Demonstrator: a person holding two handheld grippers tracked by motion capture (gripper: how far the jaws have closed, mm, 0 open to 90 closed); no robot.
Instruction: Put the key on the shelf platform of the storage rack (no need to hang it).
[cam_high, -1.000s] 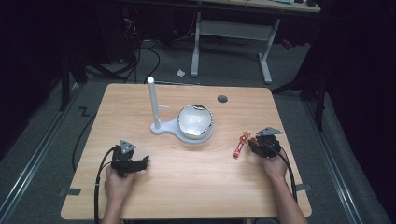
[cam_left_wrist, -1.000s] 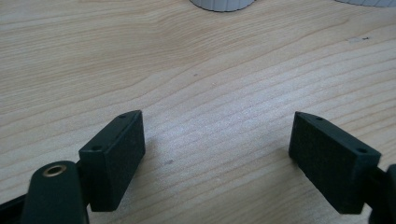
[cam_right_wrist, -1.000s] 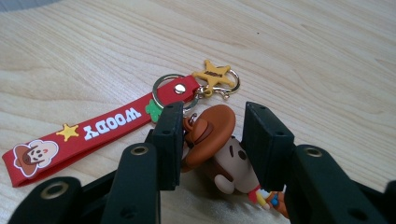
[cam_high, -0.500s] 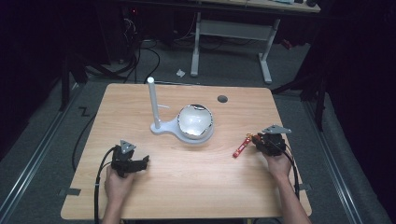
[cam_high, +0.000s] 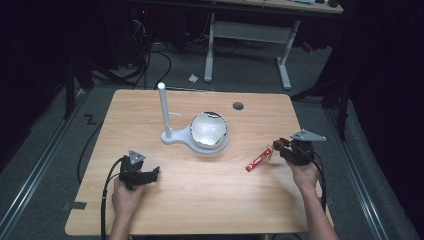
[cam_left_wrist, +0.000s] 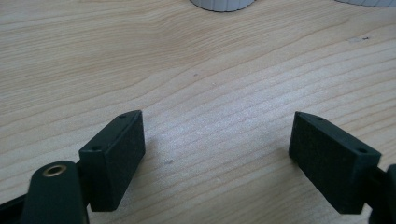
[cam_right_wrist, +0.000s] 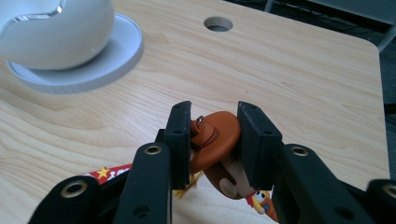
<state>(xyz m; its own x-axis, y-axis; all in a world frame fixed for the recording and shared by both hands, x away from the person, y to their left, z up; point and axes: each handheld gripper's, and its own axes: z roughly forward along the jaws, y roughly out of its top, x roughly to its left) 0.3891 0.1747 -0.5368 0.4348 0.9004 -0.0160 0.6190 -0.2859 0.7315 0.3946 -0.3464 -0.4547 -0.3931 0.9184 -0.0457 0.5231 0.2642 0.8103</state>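
Right hand-held gripper (cam_right_wrist: 209, 142): jaws clamped on the brown figure keychain (cam_right_wrist: 215, 144), lifted at the desk's (cam_high: 200, 200) right side, likely for carrying.
Red strap (cam_high: 258, 159): hangs from the figure, long axis slanting down-left toward the white stand (cam_high: 200, 135).
Left hand-held gripper (cam_left_wrist: 215, 154): jaws apart, empty, resting low near-left, apparently idle.

— Toy (cam_right_wrist: 219, 149) half hidden between the right tool's (cam_right_wrist: 214, 140) jaws; lower part cut off by the bottom edge.
— From above, too small to tell what figure. Strap (cam_high: 259, 159) print unreadable.
— Bowl (cam_right_wrist: 51, 28) cropped at the top and left.
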